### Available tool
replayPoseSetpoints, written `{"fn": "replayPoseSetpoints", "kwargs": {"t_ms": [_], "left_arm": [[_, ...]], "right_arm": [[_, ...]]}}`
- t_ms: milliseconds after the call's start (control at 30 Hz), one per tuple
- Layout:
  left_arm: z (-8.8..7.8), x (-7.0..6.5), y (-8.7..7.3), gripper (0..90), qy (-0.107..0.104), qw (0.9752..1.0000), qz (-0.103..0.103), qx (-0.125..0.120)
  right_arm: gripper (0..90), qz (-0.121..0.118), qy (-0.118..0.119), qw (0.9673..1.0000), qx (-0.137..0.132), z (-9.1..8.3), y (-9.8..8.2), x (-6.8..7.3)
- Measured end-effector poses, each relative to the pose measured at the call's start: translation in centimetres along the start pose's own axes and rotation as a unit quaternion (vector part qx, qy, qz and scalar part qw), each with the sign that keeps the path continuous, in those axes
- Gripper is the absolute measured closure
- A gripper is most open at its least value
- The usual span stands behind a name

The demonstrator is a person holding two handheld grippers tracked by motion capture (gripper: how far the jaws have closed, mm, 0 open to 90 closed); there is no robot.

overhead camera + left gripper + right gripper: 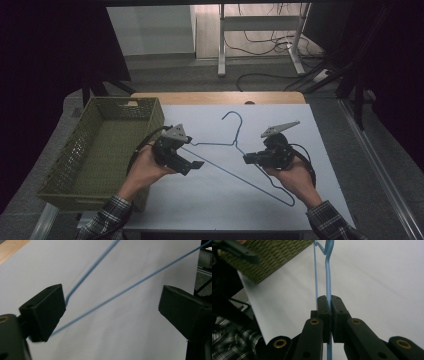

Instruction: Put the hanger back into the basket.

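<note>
Right gripper view: right hand-held gripper point(329, 305) clamps hanger point(327, 272).

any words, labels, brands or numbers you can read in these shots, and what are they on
None: no readable text, label, brand or number shows in these views.
Blue wire hanger: bare wire, no tag.
Green woven basket: no label visible.
White sheet on the table: blank.
Left hand-held gripper and right hand-held gripper: plain black jaws with no print, only screw holes.
</note>
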State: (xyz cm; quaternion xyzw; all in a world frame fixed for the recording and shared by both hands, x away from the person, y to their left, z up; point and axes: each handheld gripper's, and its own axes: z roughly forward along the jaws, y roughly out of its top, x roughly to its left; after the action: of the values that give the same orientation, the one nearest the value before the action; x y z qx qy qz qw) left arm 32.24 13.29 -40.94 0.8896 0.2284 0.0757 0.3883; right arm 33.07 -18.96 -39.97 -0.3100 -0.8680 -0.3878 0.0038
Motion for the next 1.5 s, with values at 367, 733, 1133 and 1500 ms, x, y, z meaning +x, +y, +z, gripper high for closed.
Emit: {"fn": "replayPoseSetpoints", "kwargs": {"t_ms": [367, 733, 1133, 1500], "left_arm": [[0.9, -0.9, 1.1, 36.6, -0.056, 0.9974, 0.037, 0.025], [2.4, -0.1, 2.0, 62.4, -0.115, 0.9898, 0.050, 0.068], [2.7, -0.7, 1.5, 86.9, -0.152, 0.9831, 0.054, 0.087], [1.0, -0.4, 1.3, 87.2, -0.125, 0.9904, -0.005, 0.059]], "right_arm": [[87.2, -0.048, 0.041, 0.9978, 0.023, 1.8, 0.0, 2.8], [87.2, -0.061, 0.054, 0.9959, 0.039, 2.5, 0.1, 3.5], [84.7, -0.075, 0.057, 0.9937, 0.062, 3.0, 0.3, 3.3], [44.4, -0.098, 0.000, 0.9949, 0.022, 0.8, 0.9, 4.0]]}}
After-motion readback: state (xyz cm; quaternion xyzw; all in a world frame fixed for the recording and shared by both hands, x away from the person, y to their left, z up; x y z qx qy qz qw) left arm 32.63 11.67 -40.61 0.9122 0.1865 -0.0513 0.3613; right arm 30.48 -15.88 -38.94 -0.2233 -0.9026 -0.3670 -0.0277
